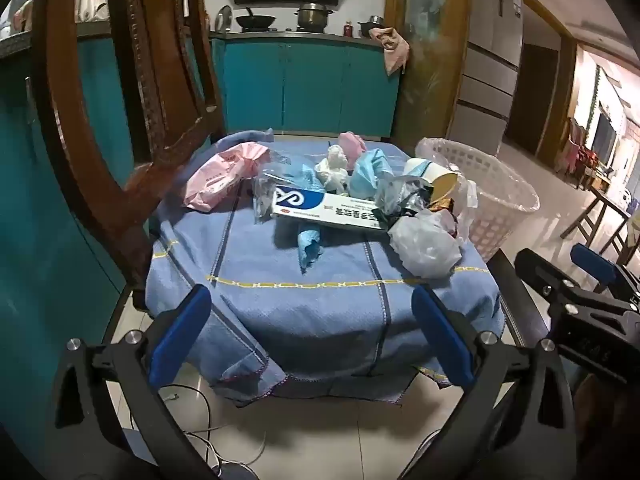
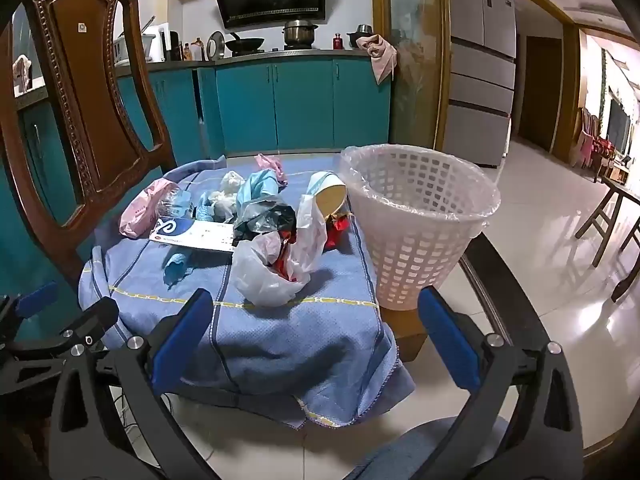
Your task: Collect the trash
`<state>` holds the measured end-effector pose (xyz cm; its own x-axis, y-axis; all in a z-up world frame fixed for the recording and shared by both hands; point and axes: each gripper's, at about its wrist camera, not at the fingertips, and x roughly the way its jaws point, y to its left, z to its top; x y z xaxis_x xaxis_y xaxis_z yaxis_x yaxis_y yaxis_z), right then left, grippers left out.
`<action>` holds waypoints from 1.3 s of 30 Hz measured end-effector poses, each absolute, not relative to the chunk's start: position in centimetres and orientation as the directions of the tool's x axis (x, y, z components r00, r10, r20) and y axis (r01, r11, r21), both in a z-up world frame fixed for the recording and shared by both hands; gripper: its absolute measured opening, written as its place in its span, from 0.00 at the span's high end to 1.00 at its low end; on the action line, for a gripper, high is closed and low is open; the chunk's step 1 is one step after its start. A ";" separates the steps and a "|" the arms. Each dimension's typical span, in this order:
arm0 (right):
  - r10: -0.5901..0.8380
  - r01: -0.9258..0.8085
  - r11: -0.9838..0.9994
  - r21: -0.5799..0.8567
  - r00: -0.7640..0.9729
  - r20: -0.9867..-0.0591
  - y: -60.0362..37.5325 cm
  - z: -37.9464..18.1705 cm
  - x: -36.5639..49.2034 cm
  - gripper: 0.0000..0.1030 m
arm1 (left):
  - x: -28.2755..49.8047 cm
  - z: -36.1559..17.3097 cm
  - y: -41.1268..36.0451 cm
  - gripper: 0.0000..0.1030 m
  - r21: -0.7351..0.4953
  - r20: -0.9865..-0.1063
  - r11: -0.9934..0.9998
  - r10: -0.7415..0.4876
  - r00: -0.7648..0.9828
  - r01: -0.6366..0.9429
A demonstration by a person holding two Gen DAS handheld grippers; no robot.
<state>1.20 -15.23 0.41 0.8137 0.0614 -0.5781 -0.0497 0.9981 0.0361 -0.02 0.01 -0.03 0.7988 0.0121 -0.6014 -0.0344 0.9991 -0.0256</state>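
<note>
A pile of trash lies on a blue cloth (image 1: 320,292) over a small table: a white and blue medicine box (image 1: 328,206) (image 2: 192,234), a pink packet (image 1: 222,176) (image 2: 138,210), a crumpled white plastic bag (image 1: 424,246) (image 2: 272,272), blue crumpled wrappers (image 1: 310,248), tissue (image 1: 332,168) and a paper cup (image 2: 330,196). A white lattice bin (image 2: 416,224) (image 1: 492,200) lined with clear plastic stands right of the table. My left gripper (image 1: 312,332) is open and empty, in front of the table. My right gripper (image 2: 316,328) is open and empty, near the cloth's front edge.
A carved wooden chair (image 2: 88,120) (image 1: 132,120) stands at the table's left. Teal kitchen cabinets (image 2: 300,104) and a stove with pots are behind. A fridge (image 2: 480,60) is at the back right. Cables lie on the tiled floor (image 1: 208,432).
</note>
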 end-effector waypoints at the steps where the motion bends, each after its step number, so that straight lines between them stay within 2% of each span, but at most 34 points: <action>1: 0.062 -0.050 0.998 0.036 0.813 -0.579 -15.1 0.4 1.2 0.03 | 0.0 -0.1 0.0 0.03 -0.030 -0.607 0.999 0.011 0.794 -0.036; 2: 0.081 -0.048 0.996 0.073 0.820 -0.567 -15.4 0.4 1.1 0.03 | 0.1 -0.2 -0.2 0.03 -0.028 -0.612 0.999 0.014 0.791 -0.040; 13: 0.068 -0.048 0.998 0.050 0.821 -0.566 -14.9 0.8 0.7 0.03 | -0.1 -0.8 1.0 0.03 -0.089 -0.632 0.994 -0.006 0.775 -0.065; 39: 0.071 -0.052 0.997 0.050 0.821 -0.567 -15.2 0.5 0.9 0.03 | 0.0 -1.1 0.4 0.03 -0.071 -0.635 0.996 -0.007 0.772 -0.049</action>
<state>0.87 -15.18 0.54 0.8208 0.0714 -0.5667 -0.0520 0.9974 0.0504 -0.04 0.38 -1.10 0.7722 -0.0073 -0.6353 -0.0492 0.9962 -0.0713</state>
